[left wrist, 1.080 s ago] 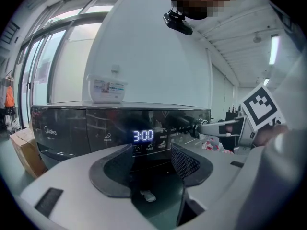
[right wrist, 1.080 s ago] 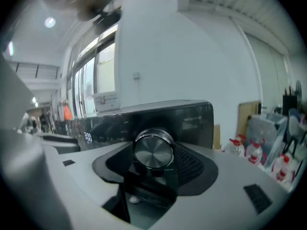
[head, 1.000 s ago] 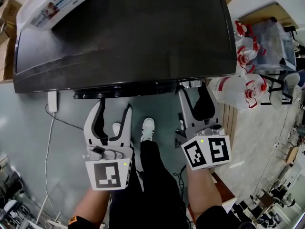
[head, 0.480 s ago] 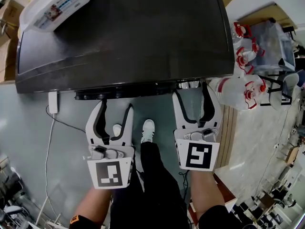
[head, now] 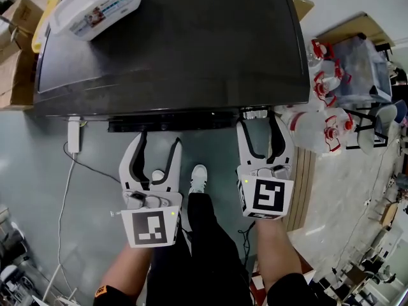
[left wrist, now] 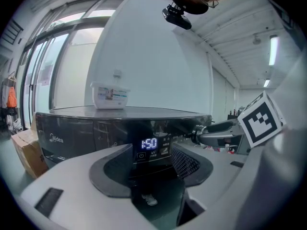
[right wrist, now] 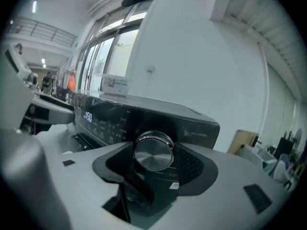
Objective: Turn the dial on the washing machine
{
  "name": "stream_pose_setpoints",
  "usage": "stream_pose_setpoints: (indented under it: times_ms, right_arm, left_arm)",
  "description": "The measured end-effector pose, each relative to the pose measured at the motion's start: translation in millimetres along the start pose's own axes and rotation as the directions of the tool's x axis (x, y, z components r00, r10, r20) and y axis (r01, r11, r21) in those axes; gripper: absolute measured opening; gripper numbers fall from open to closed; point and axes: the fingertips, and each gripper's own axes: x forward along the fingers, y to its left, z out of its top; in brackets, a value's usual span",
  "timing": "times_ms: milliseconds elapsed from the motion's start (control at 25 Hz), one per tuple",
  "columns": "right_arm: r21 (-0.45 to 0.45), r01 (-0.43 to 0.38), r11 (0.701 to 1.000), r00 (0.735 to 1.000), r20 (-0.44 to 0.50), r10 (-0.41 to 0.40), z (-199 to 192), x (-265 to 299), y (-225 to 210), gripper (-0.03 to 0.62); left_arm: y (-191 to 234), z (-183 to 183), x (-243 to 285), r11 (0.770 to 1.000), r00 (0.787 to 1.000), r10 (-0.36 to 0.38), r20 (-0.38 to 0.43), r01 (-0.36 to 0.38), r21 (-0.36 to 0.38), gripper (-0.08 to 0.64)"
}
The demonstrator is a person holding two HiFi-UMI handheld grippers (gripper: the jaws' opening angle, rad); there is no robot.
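Chrome dial (right wrist: 153, 151) at the right end of the front panel of the dark washing machine (head: 172, 37), seen head-on in the right gripper view and framed between the 2 jaws of the right gripper (head: 260, 123). The jaws are closing, yet the pads do not visibly press on the dial's rim, so the gripper is released, not clenched. Compared with 1 second ago, this gripper's marker cube has rolled from a marked tilt back to level while staying at the dial. This probably means the wrist has been reset for a fresh bite and a further turn. The left gripper (head: 158, 140) hangs below the panel's middle with its jaws spread and empty, in much the same place as before. It faces the lit display (left wrist: 148, 143), which reads 1:50. A white plastic box (head: 95, 8) rests on the machine's lid.
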Motion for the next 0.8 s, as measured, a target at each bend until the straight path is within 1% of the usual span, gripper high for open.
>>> stream_pose_setpoints:
  times_ms: [40, 80, 120, 160, 200, 240, 280, 320, 360, 400, 440, 480, 520, 600, 640, 680, 720, 800]
  right_arm:
    - [0.064, -0.013, 0.998, 1.0, 0.006, 0.012, -0.1, 0.0, -2.0, 0.279]
    - [0.144, -0.031, 0.989, 1.0, 0.011, 0.029, -0.7, 0.1, -4.0, 0.279]
    - [0.24, -0.055, 0.969, 0.998, 0.02, 0.052, -1.6, 0.4, -6.1, 0.279]
    - [0.34, -0.084, 0.937, 0.996, 0.034, 0.077, -2.5, 0.6, -8.2, 0.279]
    - [0.43, -0.112, 0.896, 0.994, 0.051, 0.1, -3.4, 0.8, -10.1, 0.281]
    - [0.498, -0.136, 0.857, 0.991, 0.067, 0.118, -4.5, 0.7, -11.6, 0.281]
    - [0.543, -0.152, 0.826, 0.988, 0.079, 0.13, -5.6, 0.7, -12.5, 0.281]
    - [0.567, -0.163, 0.808, 0.987, 0.087, 0.138, -6.3, 0.7, -12.7, 0.281]
    - [0.574, -0.17, 0.801, 0.985, 0.093, 0.142, -6.5, 0.7, -12.6, 0.281]
    - [0.569, -0.173, 0.804, 0.985, 0.095, 0.144, -6.4, 0.7, -12.4, 0.281]
    - [0.55, -0.171, 0.817, 0.985, 0.093, 0.144, -6.3, 0.6, -12.0, 0.281]
    - [0.513, -0.165, 0.842, 0.986, 0.087, 0.14, -6.2, 0.4, -11.2, 0.282]
    - [0.455, -0.151, 0.878, 0.989, 0.077, 0.13, -6.0, -0.4, -10.2, 0.282]
    - [0.282, -0.105, 0.954, 0.994, 0.058, 0.092, -4.5, -3.4, -7.2, 0.284]
    - [0.184, -0.079, 0.98, 0.996, 0.054, 0.07, -3.2, -4.9, -5.4, 0.287]
    - [0.089, -0.056, 0.994, 0.997, 0.052, 0.052, -1.6, -6.1, -3.3, 0.287]
    - [0.004, -0.038, 0.999, 0.998, 0.051, 0.038, -0.2, -6.8, -1.3, 0.287]
    - [-0.122, -0.015, 0.992, 0.999, 0.033, 0.019, -0.4, -6.6, 1.5, 0.287]
  left_arm:
    - [0.7, -0.3, -0.1, 1.0, 1.0, 0.0, -0.002, 0.0, -0.001, 0.242]
    - [1.0, -0.7, -0.1, 1.0, 1.0, -0.001, -0.004, 0.001, -0.002, 0.242]
    - [1.0, -0.7, 0.1, 1.0, 1.0, -0.002, -0.004, 0.002, -0.002, 0.242]
    - [0.4, -0.5, 0.4, 1.0, 1.0, -0.004, -0.003, 0.004, -0.002, 0.242]
    - [-0.7, -0.1, 0.8, 1.0, 1.0, -0.007, 0.0, 0.007, -0.001, 0.242]
    - [-2.1, 0.1, 1.2, 1.0, 1.0, -0.01, 0.001, 0.01, 0.0, 0.242]
    - [-3.7, -0.1, 1.5, 1.0, 1.0, -0.014, 0.0, 0.014, 0.0, 0.242]
    - [-5.0, -0.6, 1.9, 1.0, 1.0, -0.018, -0.003, 0.018, 0.0, 0.242]
    - [-6.1, -1.3, 2.3, 1.0, 1.0, -0.021, -0.007, 0.021, 0.0, 0.242]
    - [-7.1, -2.2, 2.9, 1.0, 1.0, -0.023, -0.01, 0.023, 0.0, 0.242]
    - [-8.2, -3.2, 3.7, 1.0, 1.0, -0.026, -0.012, 0.026, 0.001, 0.242]
    - [-9.1, -4.3, 4.8, 1.0, 0.999, -0.028, -0.014, 0.028, 0.001, 0.242]
    - [-10.0, -5.8, 5.7, 1.0, 0.999, -0.029, -0.016, 0.029, 0.0, 0.242]
    - [-11.2, -8.6, 7.3, 1.0, 0.999, -0.028, -0.019, 0.028, -0.002, 0.242]
    - [-11.8, -9.4, 7.9, 1.0, 0.999, -0.028, -0.017, 0.028, -0.004, 0.242]
    - [-12.4, -9.9, 8.3, 1.0, 1.0, -0.027, -0.015, 0.027, -0.006, 0.242]
    - [-13.1, -10.4, 8.3, 1.0, 1.0, -0.026, -0.015, 0.026, -0.008, 0.242]
    - [-14.8, -11.6, 7.9, 1.0, 0.999, -0.028, -0.017, 0.028, -0.009, 0.242]
